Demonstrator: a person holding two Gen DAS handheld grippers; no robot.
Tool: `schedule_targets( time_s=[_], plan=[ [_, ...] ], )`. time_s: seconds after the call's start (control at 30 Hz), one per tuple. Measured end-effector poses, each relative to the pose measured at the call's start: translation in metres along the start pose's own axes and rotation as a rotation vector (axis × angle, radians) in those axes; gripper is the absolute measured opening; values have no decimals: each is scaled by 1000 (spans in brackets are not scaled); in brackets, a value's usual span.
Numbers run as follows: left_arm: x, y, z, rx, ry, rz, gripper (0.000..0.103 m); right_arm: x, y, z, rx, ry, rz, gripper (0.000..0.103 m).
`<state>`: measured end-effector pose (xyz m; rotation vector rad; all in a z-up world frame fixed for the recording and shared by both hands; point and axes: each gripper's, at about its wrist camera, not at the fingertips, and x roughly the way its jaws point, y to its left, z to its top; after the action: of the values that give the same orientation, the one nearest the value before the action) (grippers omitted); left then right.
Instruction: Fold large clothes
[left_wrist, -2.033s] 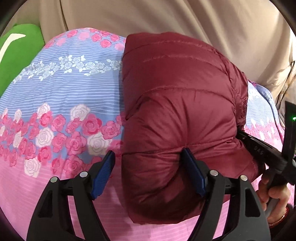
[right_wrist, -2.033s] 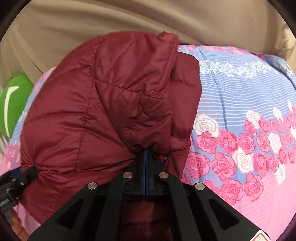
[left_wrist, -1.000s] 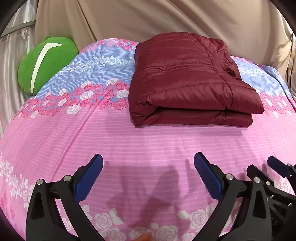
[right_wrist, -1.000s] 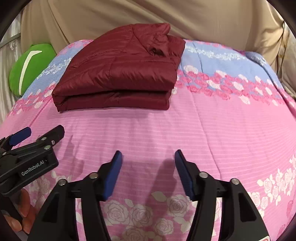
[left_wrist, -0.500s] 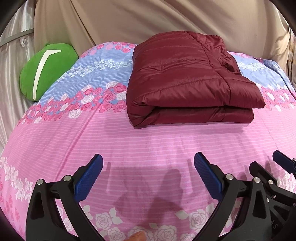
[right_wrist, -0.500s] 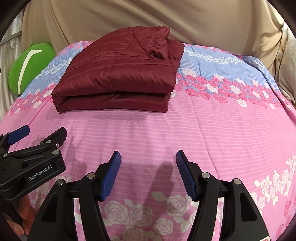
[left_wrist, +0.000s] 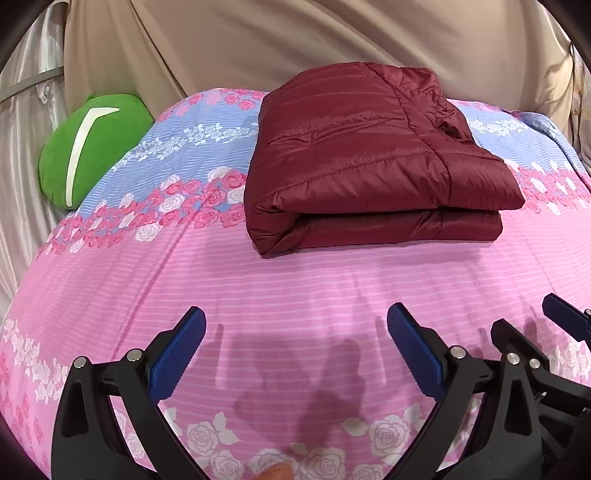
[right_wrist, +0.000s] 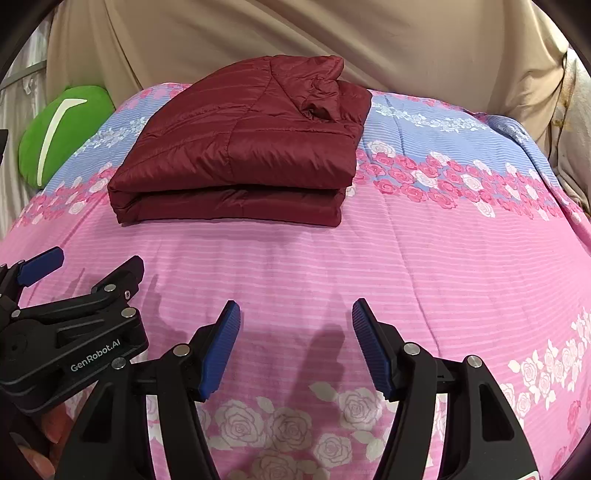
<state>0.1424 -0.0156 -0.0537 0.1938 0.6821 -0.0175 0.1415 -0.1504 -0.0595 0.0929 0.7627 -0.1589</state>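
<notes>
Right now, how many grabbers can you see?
2. The left gripper and the right gripper are both open over the pink bedspread, in front of the folded jacket.

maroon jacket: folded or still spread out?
Folded. The maroon jacket lies as a compact rectangle on the bedspread, with two stacked layers showing along its near edge. Neither claw touches it.

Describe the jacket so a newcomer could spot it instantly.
On the floral bedspread, look toward the far side where pink meets the blue band. The maroon quilted puffer jacket lies folded in a flat rectangle, the only dark, glossy item; the green cushion sits off to its left.
</notes>
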Motion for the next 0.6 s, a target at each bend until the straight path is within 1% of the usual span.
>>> schedule_targets(
  time_s=[0.6],
  plan=[
    [-1, -3, 0, 5, 0, 19, 96, 0, -1, 0, 1, 0, 0, 62]
  ],
)
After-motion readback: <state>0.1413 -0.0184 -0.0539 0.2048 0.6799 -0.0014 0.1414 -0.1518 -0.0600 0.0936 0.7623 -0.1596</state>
